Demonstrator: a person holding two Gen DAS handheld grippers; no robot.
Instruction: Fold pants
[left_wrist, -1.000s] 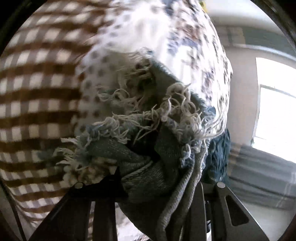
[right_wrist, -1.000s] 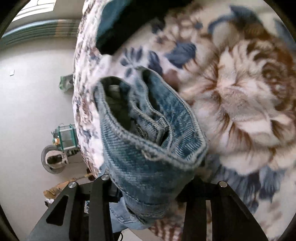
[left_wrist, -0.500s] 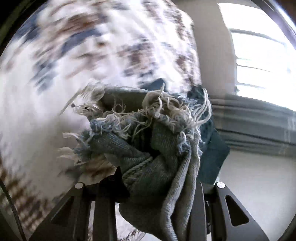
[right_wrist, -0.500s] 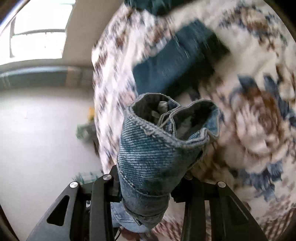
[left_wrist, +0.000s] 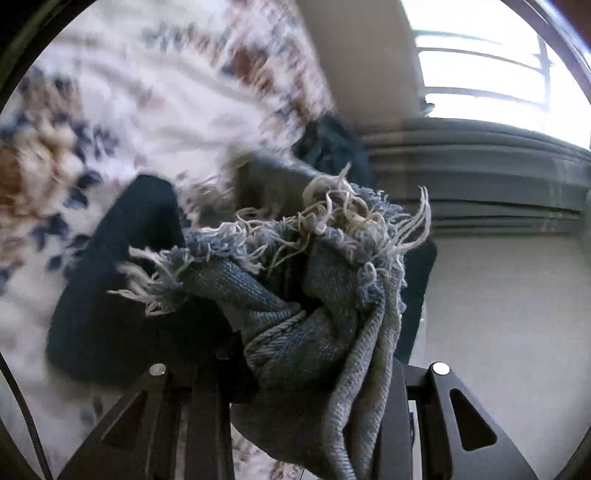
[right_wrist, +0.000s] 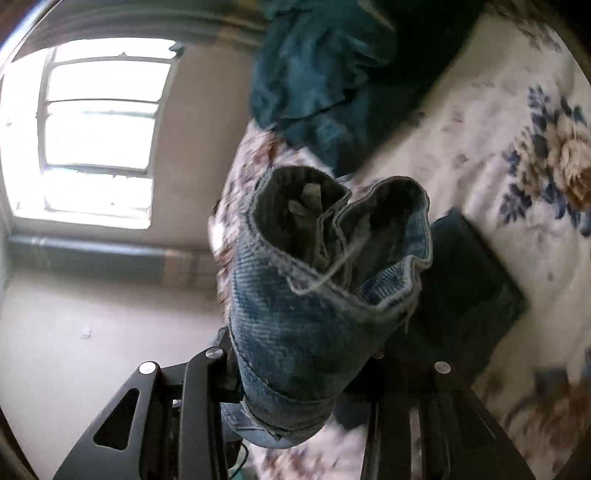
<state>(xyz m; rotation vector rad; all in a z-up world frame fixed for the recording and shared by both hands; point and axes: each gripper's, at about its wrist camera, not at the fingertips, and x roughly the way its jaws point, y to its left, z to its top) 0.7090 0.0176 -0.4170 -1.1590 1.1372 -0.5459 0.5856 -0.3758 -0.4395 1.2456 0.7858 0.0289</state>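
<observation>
The pants are light blue denim jeans. My left gripper (left_wrist: 303, 354) is shut on their frayed leg hems (left_wrist: 314, 280), bunched between the fingers and held above the bed. My right gripper (right_wrist: 303, 354) is shut on the folded waistband end (right_wrist: 317, 295), which stands up as a thick roll in front of the camera. The stretch of jeans between the two grippers is hidden. Both bundles hang over a floral bedspread (left_wrist: 147, 110), which also shows in the right wrist view (right_wrist: 498, 155).
A folded dark blue garment (left_wrist: 110, 295) lies on the bedspread below my left gripper; it also shows in the right wrist view (right_wrist: 472, 280). A crumpled teal cloth (right_wrist: 325, 74) lies near the bed's edge. A bright window (right_wrist: 96, 129) and the bare floor (right_wrist: 92, 332) lie beyond.
Both grippers have swung with the jeans toward the window end of the bed. The brown checked cloth has left the left view; the folded dark garment and teal cloth are now close.
</observation>
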